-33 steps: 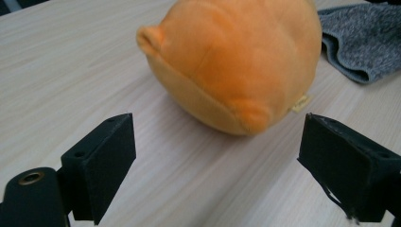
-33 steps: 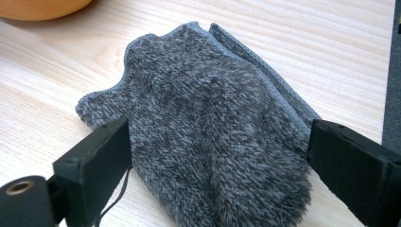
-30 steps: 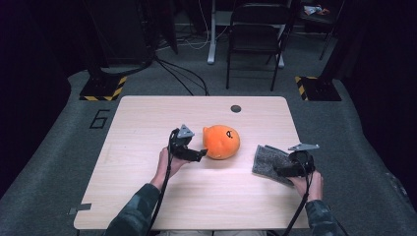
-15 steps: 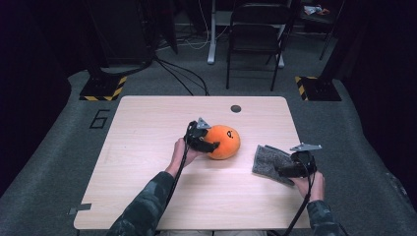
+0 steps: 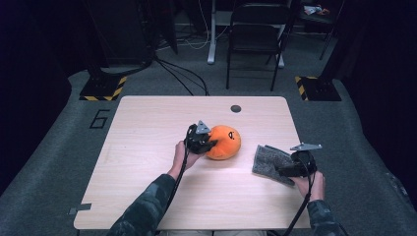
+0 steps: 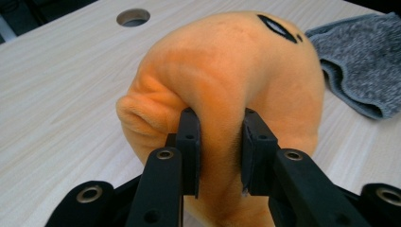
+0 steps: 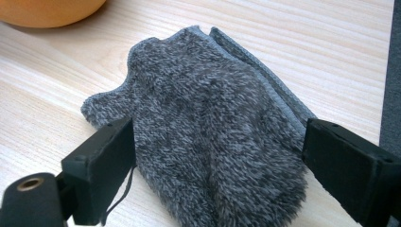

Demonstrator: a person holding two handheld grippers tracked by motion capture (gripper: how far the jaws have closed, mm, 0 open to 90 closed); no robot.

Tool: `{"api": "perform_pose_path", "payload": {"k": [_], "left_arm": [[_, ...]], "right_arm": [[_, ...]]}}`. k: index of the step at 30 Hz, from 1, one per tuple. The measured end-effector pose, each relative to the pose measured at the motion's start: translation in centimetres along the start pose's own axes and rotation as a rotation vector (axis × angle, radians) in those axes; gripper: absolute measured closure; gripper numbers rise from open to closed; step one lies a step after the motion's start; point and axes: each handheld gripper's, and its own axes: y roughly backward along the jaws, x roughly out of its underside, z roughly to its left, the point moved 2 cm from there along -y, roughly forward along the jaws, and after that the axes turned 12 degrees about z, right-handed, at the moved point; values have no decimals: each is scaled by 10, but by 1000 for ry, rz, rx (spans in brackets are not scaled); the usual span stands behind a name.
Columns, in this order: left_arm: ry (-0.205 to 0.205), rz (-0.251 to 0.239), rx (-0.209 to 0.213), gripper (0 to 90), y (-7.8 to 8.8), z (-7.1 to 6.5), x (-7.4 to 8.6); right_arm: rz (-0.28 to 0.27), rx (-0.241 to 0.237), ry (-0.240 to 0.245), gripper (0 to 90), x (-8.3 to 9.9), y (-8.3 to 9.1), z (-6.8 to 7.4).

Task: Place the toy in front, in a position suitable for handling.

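- The round orange plush toy (image 5: pixel 225 141) with a black mark on top lies near the middle of the light wooden table (image 5: pixel 147 147).
- The left gripper (image 5: pixel 212 144) is at the left side of the toy. In the left gripper view its two black jaws pinch a thick fold of the orange plush (image 6: pixel 222 85) between them; the fabric bulges around the pads (image 6: pixel 190 137).
- These jaws have just been closing, with the plush between them, and now they stand narrow and press on it.
- The fuzzy grey cloth (image 5: pixel 270 162) lies flat on the table, to the right of the toy and apart from it.
- The right gripper (image 5: pixel 282 171) rests at the near right edge of this cloth. In the right gripper view its jaws stand wide apart, one on each side of the grey cloth (image 7: pixel 213 137); the cloth is between them but I see no squeeze on it.
- A small dark round hole (image 5: pixel 236 108) is in the table, beyond the toy.
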Motion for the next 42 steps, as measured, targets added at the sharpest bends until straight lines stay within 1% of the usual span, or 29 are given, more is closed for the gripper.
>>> {"api": "perform_pose_path", "payload": {"k": [1, 3, 4, 6, 7, 9, 10, 12, 13, 15, 18, 19, 20, 22, 23, 24, 25, 26, 27, 29, 30, 31, 33, 34, 37, 38, 39, 40, 42], "left_arm": [[-14, -3, -4, 731, 2, -2, -1], [-27, -6, -3, 732, 5, -7, -3], [-27, -6, -3, 732, 5, -7, -3], [-37, -8, -1, 732, 9, -12, -4], [-29, -18, 18, 732, 12, -15, -4], [-29, -20, 25, 732, 15, -17, -4], [-30, -30, 33, 732, 19, -21, -3], [-33, -32, 40, 731, 26, -26, -2], [-27, -39, 46, 730, 29, -28, -1], [-27, -45, 67, 727, 36, -33, 3], [-26, -40, 81, 721, 44, -39, 11], [-26, -40, 81, 718, 44, -39, 11], [-25, -36, 88, 715, 46, -43, 17], [-15, -28, 95, 706, 43, -45, 24], [2, -27, 103, 701, 40, -45, 28], [6, -12, 104, 692, 35, -46, 31], [6, -12, 104, 675, 35, -46, 31], [8, -25, 97, 660, 32, -46, 36], [19, -35, 93, 635, 33, -46, 37], [25, -36, 94, 512, 34, -45, 38], [26, -39, 93, 512, 35, -43, 39], [40, -48, 88, 464, 36, -42, 40], [43, -56, 67, 294, 41, -41, 46], [43, -63, 56, 256, 43, -41, 48], [29, -56, 43, 216, 47, -41, 50], [38, -61, 43, 216, 51, -42, 52], [26, -62, 35, 207, 54, -42, 53], [15, -56, 23, 207, 57, -44, 56], [13, -52, 21, 206, 58, -45, 58]], "right_arm": [[-2, 0, -3, 98, 0, 0, 0], [2, -1, -11, 99, 1, 1, -1], [-4, 0, -3, 99, 0, 0, -2], [-4, 0, 0, 101, 1, 0, -2], [-5, 1, 1, 101, 1, 1, -2], [-5, -1, -2, 102, 1, 1, -2], [-5, -1, -2, 101, 1, 1, -2], [-6, 0, 1, 102, 1, 1, -2], [-6, -1, 0, 102, 1, 1, -2], [-5, -2, -4, 101, 1, 1, -2], [-1, -1, -11, 101, 1, 2, 0], [-1, -1, -11, 101, 1, 2, 0], [-4, -2, -10, 101, 1, 1, 0], [-5, 1, -1, 100, 1, 0, 0], [-4, -1, -4, 100, 1, 0, 1], [1, 1, -1, 100, 0, 0, 1], [1, 1, -1, 100, 0, 0, 1], [1, 0, 3, 100, 0, -1, 2], [1, -2, 0, 101, 0, -1, 3], [7, 3, 3, 101, 0, -1, 3], [7, -2, 1, 101, 0, -1, 4], [5, -1, 4, 101, 0, -1, 3], [6, -5, -4, 101, 0, -1, 3], [6, -1, -4, 101, 1, -1, 2], [6, 1, -6, 101, 0, -1, 2], [2, 4, 2, 101, 0, -1, 1], [0, 1, 9, 101, 0, 0, 1], [-1, 1, 2, 102, -1, 0, 2], [0, 1, 6, 102, -1, 0, 2]]}}
